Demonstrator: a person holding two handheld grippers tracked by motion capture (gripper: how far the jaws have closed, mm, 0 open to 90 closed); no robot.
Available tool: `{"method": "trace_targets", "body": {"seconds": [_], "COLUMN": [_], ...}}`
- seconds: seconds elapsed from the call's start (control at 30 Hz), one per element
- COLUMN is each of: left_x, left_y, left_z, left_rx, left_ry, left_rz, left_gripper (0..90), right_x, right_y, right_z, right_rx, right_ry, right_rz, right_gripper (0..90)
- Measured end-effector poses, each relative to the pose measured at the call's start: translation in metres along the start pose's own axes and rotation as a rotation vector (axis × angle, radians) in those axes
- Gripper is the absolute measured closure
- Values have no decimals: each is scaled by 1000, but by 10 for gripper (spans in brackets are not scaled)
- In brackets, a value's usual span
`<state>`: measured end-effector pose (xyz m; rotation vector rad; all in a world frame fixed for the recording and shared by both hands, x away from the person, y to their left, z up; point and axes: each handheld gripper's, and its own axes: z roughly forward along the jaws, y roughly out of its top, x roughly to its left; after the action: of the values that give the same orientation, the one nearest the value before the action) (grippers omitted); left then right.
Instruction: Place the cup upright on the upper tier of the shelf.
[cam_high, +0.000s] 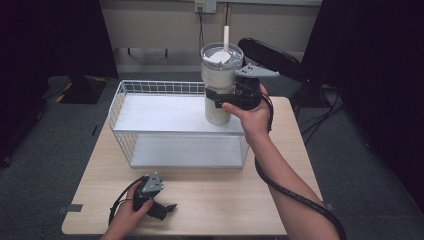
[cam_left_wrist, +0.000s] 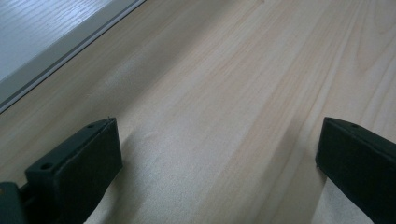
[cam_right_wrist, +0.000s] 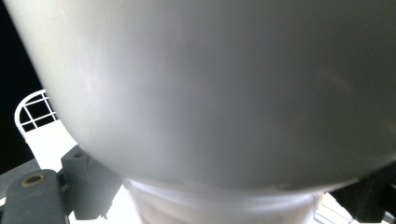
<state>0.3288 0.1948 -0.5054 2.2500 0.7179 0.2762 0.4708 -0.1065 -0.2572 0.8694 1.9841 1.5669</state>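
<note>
A cream tumbler (cam_high: 218, 75) with a clear lid and a white straw (cam_high: 226, 37) stands upright at the right end of the white wire rack's top shelf (cam_high: 160, 114). Whether its base touches the shelf I cannot tell. My right gripper (cam_high: 216, 99) is shut on the tumbler's lower body from the right side. In the right gripper view the tumbler (cam_right_wrist: 224, 93) bulges close between the jaws of that gripper (cam_right_wrist: 224, 198). My left gripper (cam_high: 167, 209) lies low on the wooden table (cam_high: 225, 195) near its front edge, open with bare wood between its fingers (cam_left_wrist: 219, 149).
The two-level rack has a wire rail (cam_high: 150, 87) along its back and left side. Its lower shelf (cam_left_wrist: 46, 32) lies just ahead of the left gripper. A black padded object (cam_high: 270, 55) sits behind the table at the right. Dark floor surrounds the table.
</note>
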Motion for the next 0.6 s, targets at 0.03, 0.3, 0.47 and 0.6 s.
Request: {"method": "trace_targets", "body": {"seconds": [0.03, 0.3, 0.47, 0.6], "left_x": [0, 0, 0, 0], "left_y": [0, 0, 0, 0], "left_z": [0, 0, 0, 0], "left_rx": [0, 0, 0, 0], "left_ry": [0, -1, -1, -2], "left_rz": [0, 1, 1, 1], "left_gripper": [0, 0, 0, 0], "right_x": [0, 0, 1, 0], "right_y": [0, -1, -2, -4], "right_z": [0, 5, 6, 5], "right_rx": [-2, -5, -13, -26], "right_ry": [0, 1, 2, -4], "right_rz": [-2, -6, -8, 5], "right_gripper": [104, 103, 103, 102]}}
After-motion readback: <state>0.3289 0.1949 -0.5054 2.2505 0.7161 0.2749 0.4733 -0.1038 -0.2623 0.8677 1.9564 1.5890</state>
